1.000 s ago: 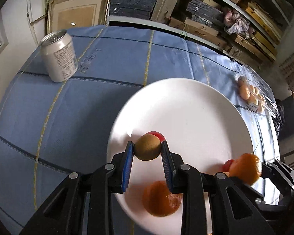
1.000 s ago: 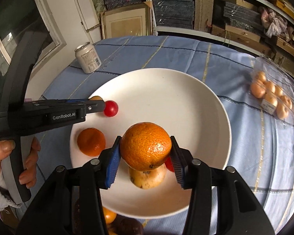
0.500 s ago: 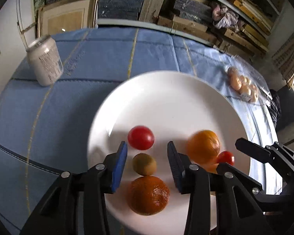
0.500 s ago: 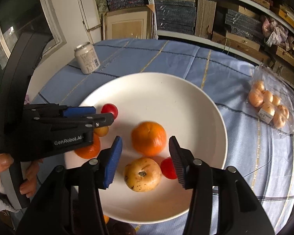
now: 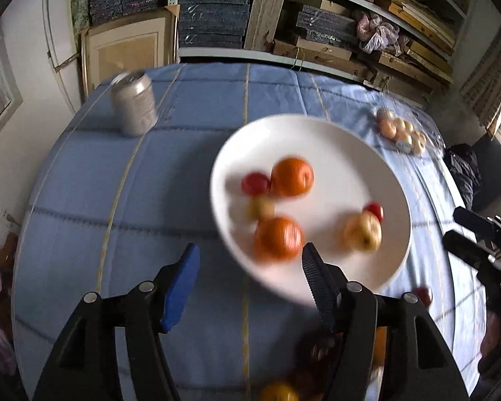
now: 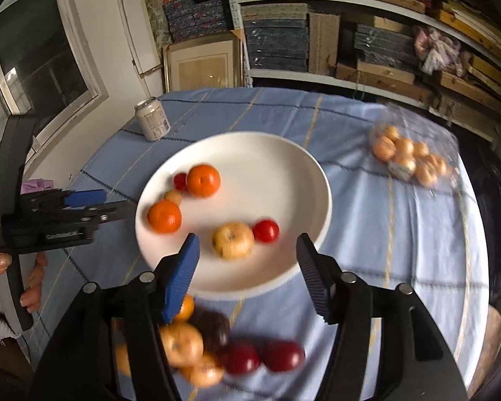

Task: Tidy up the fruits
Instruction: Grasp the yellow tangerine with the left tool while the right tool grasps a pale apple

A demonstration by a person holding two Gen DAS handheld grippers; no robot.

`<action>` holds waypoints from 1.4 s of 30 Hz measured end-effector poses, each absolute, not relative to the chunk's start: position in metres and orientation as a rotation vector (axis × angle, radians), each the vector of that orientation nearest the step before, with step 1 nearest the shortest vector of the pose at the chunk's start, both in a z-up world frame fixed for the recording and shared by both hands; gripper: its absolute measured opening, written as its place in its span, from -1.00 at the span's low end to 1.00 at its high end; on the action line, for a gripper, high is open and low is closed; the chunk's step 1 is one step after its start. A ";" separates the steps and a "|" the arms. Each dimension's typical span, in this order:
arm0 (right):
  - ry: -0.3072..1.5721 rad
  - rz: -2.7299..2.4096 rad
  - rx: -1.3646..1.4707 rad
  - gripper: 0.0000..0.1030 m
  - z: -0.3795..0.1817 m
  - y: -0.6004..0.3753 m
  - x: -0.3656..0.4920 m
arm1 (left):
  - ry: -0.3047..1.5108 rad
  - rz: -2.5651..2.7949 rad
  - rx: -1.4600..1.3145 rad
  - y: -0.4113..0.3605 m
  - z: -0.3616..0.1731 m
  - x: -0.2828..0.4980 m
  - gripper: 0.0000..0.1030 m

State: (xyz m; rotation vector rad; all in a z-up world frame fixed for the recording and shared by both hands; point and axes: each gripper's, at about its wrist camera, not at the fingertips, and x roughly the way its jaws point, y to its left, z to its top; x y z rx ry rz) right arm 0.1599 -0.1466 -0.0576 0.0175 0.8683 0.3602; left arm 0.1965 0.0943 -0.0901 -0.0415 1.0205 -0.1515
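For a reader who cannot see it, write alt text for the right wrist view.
A round white plate on a blue checked tablecloth holds two oranges, two red tomatoes, a yellow apple and a small brownish fruit. The right gripper, empty, is opening above loose fruit nearer the camera.

A wide white round plate (image 6: pixel 284 153) sits mid-counter (image 6: pixel 400 234) holding two oranges (image 6: pixel 203 180), an apple and small tomatoes. A silver drinks can (image 6: pixel 152 123) stands behind-left; a clear bag of fruit (image 6: pixel 407 160) lies right; loose fruit (image 6: pixel 217 351) lies in front.
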 end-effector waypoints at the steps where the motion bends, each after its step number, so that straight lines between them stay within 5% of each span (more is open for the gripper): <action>1: 0.872 0.355 0.028 0.19 -0.059 -0.151 0.150 | 1.031 -0.144 -0.046 0.097 -0.093 0.184 0.30; 16: 1.019 0.338 0.141 0.44 -0.107 -0.180 0.041 | 1.167 -0.139 -0.047 0.093 -0.144 0.098 0.33; 27: 1.008 0.316 0.144 0.44 -0.099 -0.188 0.034 | 1.171 -0.185 -0.050 0.083 -0.152 0.100 0.32; 42: 1.009 0.340 0.130 0.45 -0.099 -0.179 0.038 | 1.165 -0.263 -0.079 0.083 -0.154 0.093 -0.23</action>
